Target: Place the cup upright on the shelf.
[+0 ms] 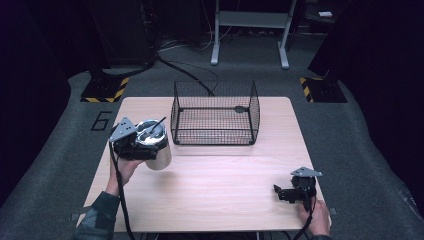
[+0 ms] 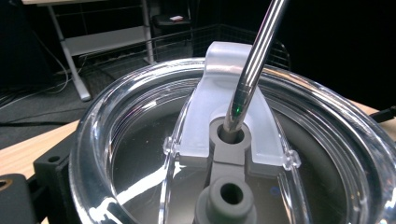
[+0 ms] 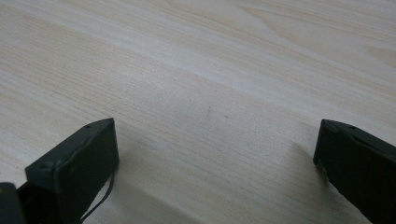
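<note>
A steel tumbler [image 1: 159, 151] with a clear lid [image 2: 140, 140] and a metal straw [image 2: 254, 60] is held over the table's left side. My left gripper [image 1: 134, 144] is shut on it just below the rim. In the left gripper view one black jaw shows at the lower left against the lid, and the other is hidden behind the cup. The straw passes through a grey hole in the lid. My right gripper [image 1: 281, 192] rests low near the front right corner, open, with bare wood between its jaws [image 3: 215, 140].
A black wire basket [image 1: 215, 112] stands at the back middle of the wooden table [image 1: 225, 185], open at the top. Beyond the table lie grey floor, cables and a white desk frame [image 1: 250, 30].
</note>
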The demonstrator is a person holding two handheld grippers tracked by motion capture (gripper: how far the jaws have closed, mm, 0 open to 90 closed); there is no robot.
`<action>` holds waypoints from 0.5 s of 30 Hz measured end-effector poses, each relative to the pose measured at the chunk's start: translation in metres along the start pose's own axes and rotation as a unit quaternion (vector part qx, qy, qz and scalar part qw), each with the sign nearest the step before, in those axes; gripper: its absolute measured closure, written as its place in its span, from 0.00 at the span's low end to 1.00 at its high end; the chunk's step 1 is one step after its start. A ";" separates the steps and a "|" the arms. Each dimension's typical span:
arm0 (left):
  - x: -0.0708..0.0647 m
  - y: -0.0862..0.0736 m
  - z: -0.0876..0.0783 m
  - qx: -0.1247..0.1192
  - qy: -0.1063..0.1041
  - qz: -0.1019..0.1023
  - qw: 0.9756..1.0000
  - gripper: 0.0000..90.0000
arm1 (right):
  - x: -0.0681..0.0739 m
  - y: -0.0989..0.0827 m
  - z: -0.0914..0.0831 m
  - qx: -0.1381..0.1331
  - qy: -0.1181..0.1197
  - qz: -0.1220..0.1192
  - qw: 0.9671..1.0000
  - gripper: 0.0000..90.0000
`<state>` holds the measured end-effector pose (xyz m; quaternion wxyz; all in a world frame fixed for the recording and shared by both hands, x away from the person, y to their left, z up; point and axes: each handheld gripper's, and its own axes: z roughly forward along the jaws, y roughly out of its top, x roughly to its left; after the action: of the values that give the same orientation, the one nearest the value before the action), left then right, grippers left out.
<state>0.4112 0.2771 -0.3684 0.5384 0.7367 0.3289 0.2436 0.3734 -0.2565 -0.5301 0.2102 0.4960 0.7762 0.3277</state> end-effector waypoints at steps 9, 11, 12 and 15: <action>-0.010 0.011 0.018 0.000 -0.021 0.008 1.000 0.03 | 0.000 0.000 0.000 -0.001 0.000 0.001 1.000 0.00; -0.012 0.014 0.022 0.004 -0.028 0.013 1.000 0.03 | 0.000 0.000 0.000 -0.001 0.000 0.001 1.000 0.00; -0.013 0.015 0.024 0.003 -0.030 0.012 0.999 0.03 | 0.000 0.000 0.000 -0.001 0.000 0.001 1.000 0.00; -0.016 0.019 0.029 0.004 -0.037 0.013 0.999 0.03 | 0.000 0.000 0.000 -0.001 0.000 0.001 1.000 0.00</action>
<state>0.4257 0.2427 -0.3592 0.5444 0.7511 0.3004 0.2218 0.3734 -0.2565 -0.5301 0.2102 0.4967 0.7755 0.3282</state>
